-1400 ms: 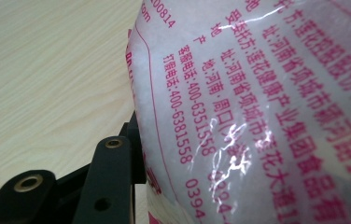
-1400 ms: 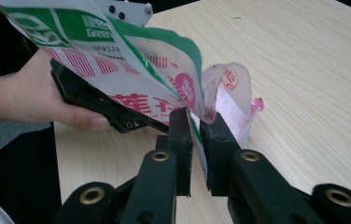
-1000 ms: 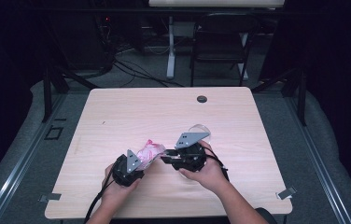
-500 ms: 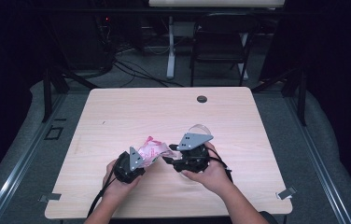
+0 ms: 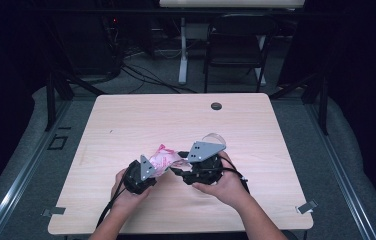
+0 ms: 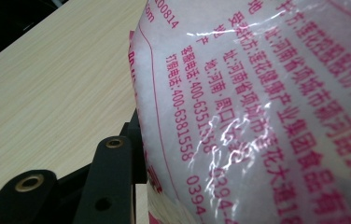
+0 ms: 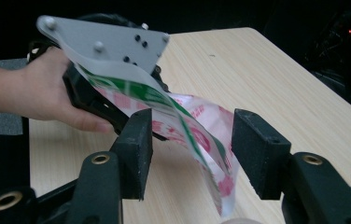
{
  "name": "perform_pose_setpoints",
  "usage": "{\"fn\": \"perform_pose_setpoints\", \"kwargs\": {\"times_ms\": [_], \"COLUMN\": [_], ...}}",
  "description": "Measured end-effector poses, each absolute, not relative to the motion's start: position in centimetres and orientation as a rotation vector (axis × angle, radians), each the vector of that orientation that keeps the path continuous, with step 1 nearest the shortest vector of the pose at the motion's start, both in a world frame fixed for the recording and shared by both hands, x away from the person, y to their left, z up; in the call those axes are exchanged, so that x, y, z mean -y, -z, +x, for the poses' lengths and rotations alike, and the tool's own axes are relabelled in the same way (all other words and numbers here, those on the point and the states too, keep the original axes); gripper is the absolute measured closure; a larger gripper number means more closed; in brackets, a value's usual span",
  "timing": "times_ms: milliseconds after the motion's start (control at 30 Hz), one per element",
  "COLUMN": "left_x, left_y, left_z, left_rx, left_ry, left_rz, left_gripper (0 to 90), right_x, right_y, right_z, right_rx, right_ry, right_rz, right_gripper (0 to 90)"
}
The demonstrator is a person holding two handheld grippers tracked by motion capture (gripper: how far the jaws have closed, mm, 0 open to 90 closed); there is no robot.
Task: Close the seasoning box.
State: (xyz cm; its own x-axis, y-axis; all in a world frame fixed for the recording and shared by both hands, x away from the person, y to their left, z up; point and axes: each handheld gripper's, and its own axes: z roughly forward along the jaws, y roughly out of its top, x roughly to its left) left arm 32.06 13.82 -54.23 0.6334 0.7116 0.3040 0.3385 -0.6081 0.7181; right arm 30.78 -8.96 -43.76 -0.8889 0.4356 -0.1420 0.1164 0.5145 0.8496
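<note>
Plastic packet [image 5: 163, 159], white with pink print and a green stripe, hangs just above the table [image 5: 126, 125] near its front edge, between the two grippers. On the left, the left gripper [image 5: 152, 169] clamps one end of it. To the right, the right gripper [image 7: 190, 154] has just been opening its jaws; the packet's free end droops between them, unpressed. This looks like a regrip: next, close lower on that loose edge.

The bag [image 6: 267, 107] was glossy, crinkled plastic film printed in pink. The table [image 5: 126, 125] was pale matt wood grain. The right gripper [image 7: 190, 154] had matt black pads.
</note>
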Motion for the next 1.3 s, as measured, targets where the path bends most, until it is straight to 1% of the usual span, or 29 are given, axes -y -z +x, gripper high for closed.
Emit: {"fn": "perform_pose_setpoints", "kwargs": {"times_ms": [167, 400, 433, 467, 500, 533, 600, 633, 700, 767, 800, 833, 867, 900, 933, 967, 1133, 1300], "left_x": [-13.4, -13.1, -12.9, -12.9, -12.7, -12.7, -12.6, -12.4, -12.3, -12.2, -12.2, -12.1, -12.1, -12.1, -12.1, -12.1, -12.4, -12.4], "left_y": [54.3, 54.3, 54.3, 54.3, 54.3, 54.3, 54.3, 54.4, 54.4, 54.4, 54.4, 54.4, 54.4, 54.4, 54.4, 54.4, 54.4, 54.3], "left_z": [32.3, 32.2, 32.0, 32.0, 31.9, 31.9, 31.7, 31.6, 31.6, 31.5, 31.5, 31.5, 31.5, 31.4, 31.4, 31.4, 31.3, 31.2], "left_rx": [-0.810, -0.781, -0.769, -0.769, -0.759, -0.759, -0.746, -0.743, -0.739, -0.731, -0.731, -0.724, -0.724, -0.719, -0.719, -0.721, -0.722, -0.713], "left_ry": [-0.773, -0.779, -0.779, -0.779, -0.786, -0.786, -0.799, -0.801, -0.805, -0.812, -0.812, -0.821, -0.821, -0.833, -0.833, -0.832, -0.856, -0.879], "left_rz": [2.229, 2.237, 2.239, 2.239, 2.238, 2.238, 2.243, 2.242, 2.244, 2.244, 2.244, 2.244, 2.244, 2.248, 2.248, 2.247, 2.235, 2.229], "left_gripper": [59.4, 59.4, 59.4, 59.3, 59.4, 59.4, 59.4, 59.4, 59.4, 59.4, 59.4, 59.4, 59.4, 59.5, 59.5, 59.5, 59.5, 59.5], "right_x": [8.6, 8.5, 8.5, 8.5, 8.7, 8.7, 8.9, 9.2, 9.3, 9.6, 9.6, 9.8, 9.8, 9.8, 9.8, 9.8, 9.7, 9.8], "right_y": [43.7, 44.3, 44.6, 44.6, 44.9, 44.9, 45.2, 45.5, 45.5, 45.7, 45.7, 45.7, 45.7, 45.7, 45.7, 45.8, 45.9, 46.0], "right_z": [30.8, 30.9, 31.0, 31.0, 31.1, 31.1, 31.2, 31.4, 31.4, 31.4, 31.4, 31.4, 31.4, 31.4, 31.4, 31.4, 31.3, 31.4], "right_rx": [-2.429, -2.488, -2.506, -2.506, -2.513, -2.513, -2.525, -2.543, -2.550, -2.557, -2.557, -2.558, -2.558, -2.562, -2.562, -2.569, -2.580, -2.590], "right_ry": [-1.309, -1.285, -1.271, -1.271, -1.272, -1.272, -1.283, -1.292, -1.292, -1.305, -1.305, -1.305, -1.305, -1.300, -1.300, -1.306, -1.328, -1.374], "right_rz": [0.440, 0.413, 0.418, 0.418, 0.431, 0.431, 0.452, 0.472, 0.477, 0.502, 0.502, 0.508, 0.508, 0.524, 0.524, 0.545, 0.602, 0.691], "right_gripper": [48.7, 55.0, 58.1, 58.1, 62.1, 62.1, 66.2, 70.2, 71.7, 76.8, 76.8, 79.7, 79.7, 83.4, 83.4, 87.6, 90.0, 90.0]}}
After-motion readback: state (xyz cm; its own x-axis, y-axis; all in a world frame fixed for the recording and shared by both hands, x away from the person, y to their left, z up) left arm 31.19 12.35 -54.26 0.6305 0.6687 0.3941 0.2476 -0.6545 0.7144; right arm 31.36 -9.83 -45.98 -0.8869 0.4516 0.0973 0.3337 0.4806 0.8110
